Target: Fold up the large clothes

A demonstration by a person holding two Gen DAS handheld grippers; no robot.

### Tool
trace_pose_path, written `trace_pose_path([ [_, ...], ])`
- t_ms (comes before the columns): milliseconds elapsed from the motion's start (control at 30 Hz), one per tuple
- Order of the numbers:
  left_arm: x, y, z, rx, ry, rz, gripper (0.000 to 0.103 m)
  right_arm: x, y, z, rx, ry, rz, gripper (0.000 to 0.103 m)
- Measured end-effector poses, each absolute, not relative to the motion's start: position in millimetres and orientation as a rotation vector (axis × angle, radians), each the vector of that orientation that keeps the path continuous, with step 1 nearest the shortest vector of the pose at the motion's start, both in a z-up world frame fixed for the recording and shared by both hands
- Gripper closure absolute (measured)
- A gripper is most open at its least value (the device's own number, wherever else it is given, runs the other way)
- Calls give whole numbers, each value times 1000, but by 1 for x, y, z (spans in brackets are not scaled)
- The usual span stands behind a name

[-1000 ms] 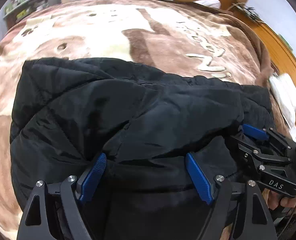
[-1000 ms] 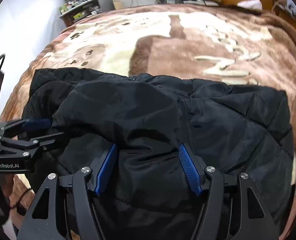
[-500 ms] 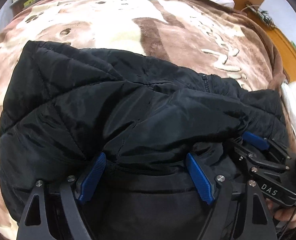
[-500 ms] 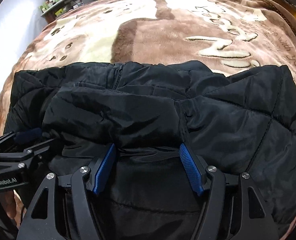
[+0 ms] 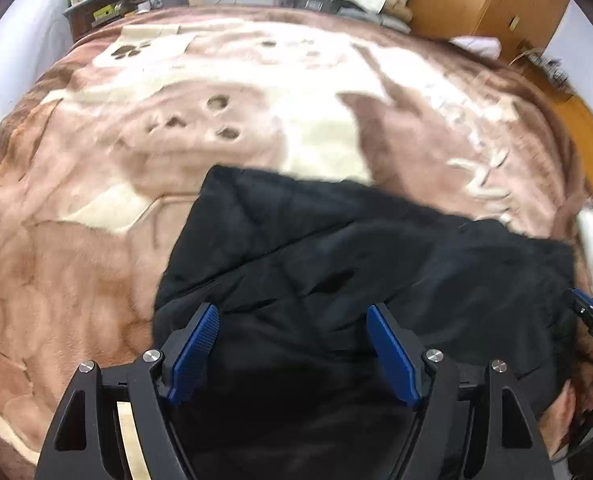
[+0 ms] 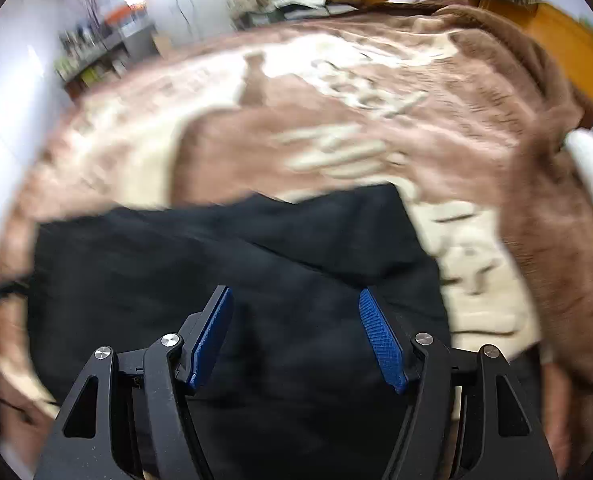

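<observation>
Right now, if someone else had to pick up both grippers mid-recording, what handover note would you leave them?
Left gripper: jaws wide open, holding nothing, over the near part of the black jacket.
Right gripper: also open and empty, over the same jacket.
The jacket lies in a compact bundle, layers overlapping, on the brown blanket at the near edge of the bed.
Done: at least one fold appears laid.
Left: likely check the bundle, tidy loose edges; the views are blurred, so confirm first.
</observation>
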State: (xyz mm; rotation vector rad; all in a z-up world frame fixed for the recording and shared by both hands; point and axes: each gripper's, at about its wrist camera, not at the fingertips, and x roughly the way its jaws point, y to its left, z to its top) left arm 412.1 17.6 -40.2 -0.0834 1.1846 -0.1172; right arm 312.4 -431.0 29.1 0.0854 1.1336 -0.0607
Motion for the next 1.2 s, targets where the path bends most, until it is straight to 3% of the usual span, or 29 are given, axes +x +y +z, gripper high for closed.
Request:
trace_pose_path([
  [400,420,18,-86,-87,1223,-146,25,321,-447,-29,145,1214,-41,37],
  [600,418,17,-88,-104,1220,-121,24,316,-445,-22,147,1203,-50,36],
  [1000,367,73,-34,-175,1128,-136,25,245,-471,49,245,1056,8,36],
  [1200,347,77,-79,-115,1245,-118,24,227,-442,5,71,1144,3,36],
])
